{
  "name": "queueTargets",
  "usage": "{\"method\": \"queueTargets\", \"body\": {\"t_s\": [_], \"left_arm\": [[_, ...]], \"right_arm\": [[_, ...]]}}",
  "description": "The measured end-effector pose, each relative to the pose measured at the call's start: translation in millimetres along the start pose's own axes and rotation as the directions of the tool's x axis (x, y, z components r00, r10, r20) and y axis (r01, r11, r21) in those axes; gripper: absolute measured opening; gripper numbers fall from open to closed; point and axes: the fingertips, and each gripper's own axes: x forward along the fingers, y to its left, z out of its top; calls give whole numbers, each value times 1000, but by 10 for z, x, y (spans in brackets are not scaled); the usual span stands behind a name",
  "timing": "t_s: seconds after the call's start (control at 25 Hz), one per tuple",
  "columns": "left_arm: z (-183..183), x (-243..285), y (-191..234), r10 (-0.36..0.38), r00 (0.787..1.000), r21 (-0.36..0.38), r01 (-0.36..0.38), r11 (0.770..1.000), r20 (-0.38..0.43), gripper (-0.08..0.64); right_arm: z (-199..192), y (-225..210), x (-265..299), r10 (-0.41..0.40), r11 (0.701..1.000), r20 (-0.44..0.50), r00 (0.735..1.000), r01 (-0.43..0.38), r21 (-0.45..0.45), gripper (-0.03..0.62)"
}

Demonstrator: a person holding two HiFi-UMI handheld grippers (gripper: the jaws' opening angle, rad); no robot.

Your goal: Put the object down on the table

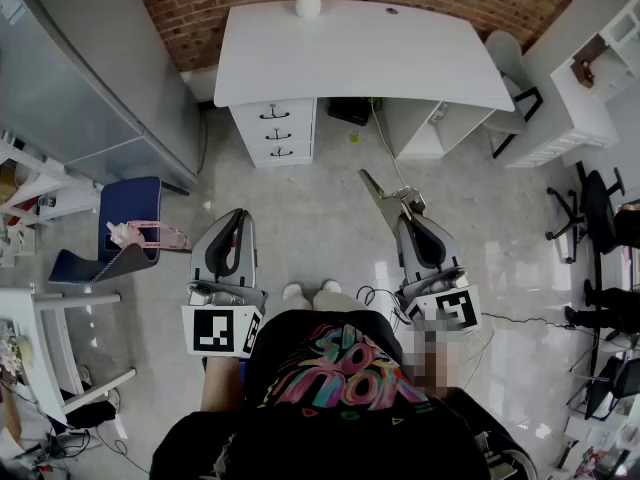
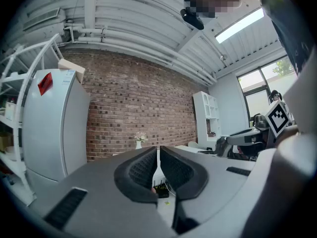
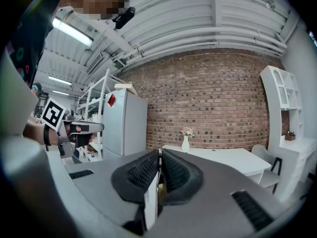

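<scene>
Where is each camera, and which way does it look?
Head view: on the person's head, looking down at the shirt, left gripper and right gripper.
Left gripper view: on the left gripper, facing the brick wall past its shut jaws; right gripper at right.
Right gripper view: on the right gripper, facing the vase past jaws shut on a thin tool; left gripper at left.
Shared: all three show the vase.
</scene>
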Motion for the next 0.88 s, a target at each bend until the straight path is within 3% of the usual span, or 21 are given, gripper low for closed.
{"method": "queueTargets", "body": {"t_s": [0.68, 0.88], "left_arm": [[-104, -78, -283, 103, 995, -8, -103, 995, -12, 37], [-197, -55, -186, 131, 991, -25, -132, 991, -34, 37]], "right_arm": [[-78, -60, 51, 159, 987, 11, 987, -159, 6, 35], [-174, -31, 215, 192, 981, -14, 981, -191, 28, 35]]}}
